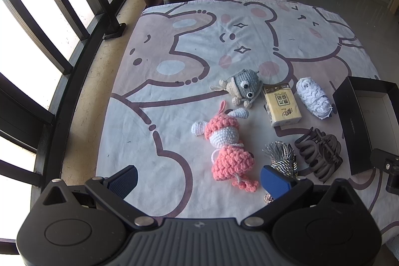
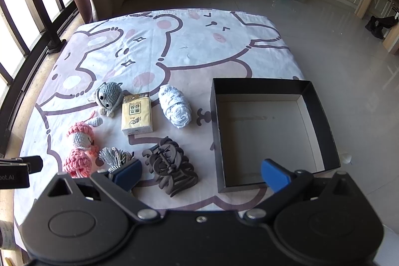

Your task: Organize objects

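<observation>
1. Left gripper (image 1: 198,178): jaws spread wide, nothing between them, hovering low over the near edge of the cloth (image 1: 174,54).
2. Right gripper (image 2: 200,172): jaws likewise spread wide and empty, hovering above the near edge between the clip (image 2: 170,170) and the box (image 2: 321,111).
3. Box: black, open-topped, nothing inside, sitting at the right end of the cloth, directly ahead of the right gripper's right finger.
4. Six loose things lying left of the box, all apart from it: grey toy (image 1: 243,89), tissues (image 1: 281,105), white yarn (image 1: 314,97) in the far row; pink doll (image 1: 227,146), tassel (image 1: 281,157), clip in the near row.
5. Pink doll: straight ahead of the left gripper, near its right finger, long axis running away from the gripper and leaning slightly left. Probably best taken across the waist.
6. Clip: just ahead of the right gripper, slightly left of centre, long axis near-to-far; nearest thing to the box among the near row.
7. Tassel: partly hidden behind the left gripper's right finger, and in the right view behind that gripper's left finger.
8. Judged nearer: left for doll and tassel, right for clip, yarn and box.
9. Likely opening move: right gripper onto the clip, then a short carry rightward into the box.
</observation>
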